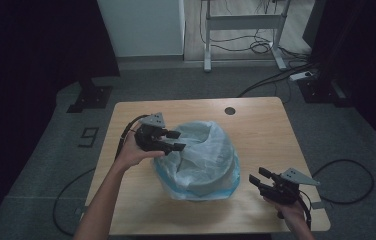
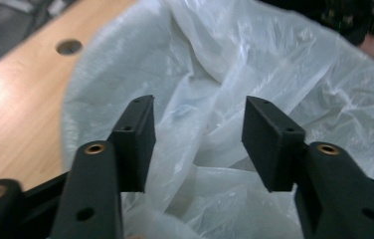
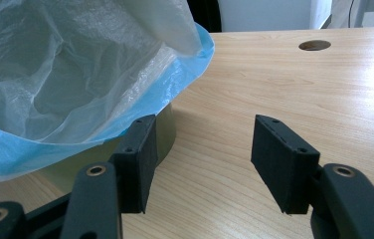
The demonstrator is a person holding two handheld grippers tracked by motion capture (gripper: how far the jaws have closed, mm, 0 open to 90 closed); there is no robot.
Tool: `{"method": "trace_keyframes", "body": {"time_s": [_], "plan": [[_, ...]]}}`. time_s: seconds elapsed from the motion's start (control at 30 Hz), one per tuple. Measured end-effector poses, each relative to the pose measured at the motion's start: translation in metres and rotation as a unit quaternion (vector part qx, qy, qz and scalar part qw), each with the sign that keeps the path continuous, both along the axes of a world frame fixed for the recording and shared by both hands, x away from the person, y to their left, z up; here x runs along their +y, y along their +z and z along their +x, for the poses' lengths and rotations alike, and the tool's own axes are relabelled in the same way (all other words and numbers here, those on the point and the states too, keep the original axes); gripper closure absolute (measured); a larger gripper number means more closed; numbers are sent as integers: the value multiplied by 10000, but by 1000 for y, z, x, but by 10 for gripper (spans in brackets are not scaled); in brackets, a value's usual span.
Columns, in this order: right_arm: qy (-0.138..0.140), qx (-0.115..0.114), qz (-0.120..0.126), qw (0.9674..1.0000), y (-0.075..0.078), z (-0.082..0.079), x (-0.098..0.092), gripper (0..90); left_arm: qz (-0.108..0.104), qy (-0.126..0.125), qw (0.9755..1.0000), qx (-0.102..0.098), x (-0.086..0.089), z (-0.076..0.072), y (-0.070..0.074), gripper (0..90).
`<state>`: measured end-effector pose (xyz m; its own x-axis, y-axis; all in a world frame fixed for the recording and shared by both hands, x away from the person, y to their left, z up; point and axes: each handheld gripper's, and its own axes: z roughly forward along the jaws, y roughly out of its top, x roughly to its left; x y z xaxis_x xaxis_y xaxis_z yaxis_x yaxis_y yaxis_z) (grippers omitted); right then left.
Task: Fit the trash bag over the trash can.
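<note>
- One bin [image 1: 211, 186] with one translucent bag [image 1: 203, 152] draped over it stands mid-table [image 1: 256, 125].
- Two grippers: left gripper [image 1: 176, 141] at the bag's left edge, jaws half apart, film between them, unpinched.
- Right gripper [image 1: 257, 180] beside the bin, half open, empty.
- The right gripper view shows the bag's blue hem [image 3: 175, 79]; the left gripper view shows its crumpled interior [image 2: 215, 89].

place: lab | cues: bare table [image 1: 256, 125], floor cables [image 1: 346, 175], frame [image 1: 243, 22]
</note>
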<state>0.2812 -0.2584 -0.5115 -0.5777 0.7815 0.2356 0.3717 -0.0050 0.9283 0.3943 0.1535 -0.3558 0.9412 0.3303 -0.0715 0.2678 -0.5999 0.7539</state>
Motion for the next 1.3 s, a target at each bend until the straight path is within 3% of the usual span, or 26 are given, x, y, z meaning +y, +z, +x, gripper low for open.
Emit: {"method": "trace_keyframes", "body": {"time_s": [0.13, 0.27, 0.4, 0.47, 0.6, 0.7, 1.03, 1.3], "plan": [[9, 16, -23, 10000, -1, 0, 1, 430, 423, -16, 9990, 116, -13, 4, -3, 516], [-1, 29, -6, 10000, -2, 0, 0, 430, 857, -26, 9962, 135, -25, 5, -8, 539], [2, 45, -20, 10000, -2, 0, 0, 430, 968, -70, 9952, 117, -30, 4, -7, 533], [1, 45, -24, 10000, -2, 0, -1, 429, 880, -75, 9961, 49, -28, 3, -3, 521], [-5, 43, -16, 10000, -2, 0, -1, 430, 273, -97, 9996, 1, -19, -1, 10, 505], [-10, 51, -24, 10000, -2, 0, -1, 429, 48, -175, 9998, 16, -19, -3, 15, 484], [12, 73, -53, 10000, -3, 0, 1, 429, 286, -528, 9982, -27, -49, -2, 15, 456], [-1, 60, -47, 10000, -3, 0, -1, 430, 554, -838, 9949, -2, -74, -1, 14, 488]]}}
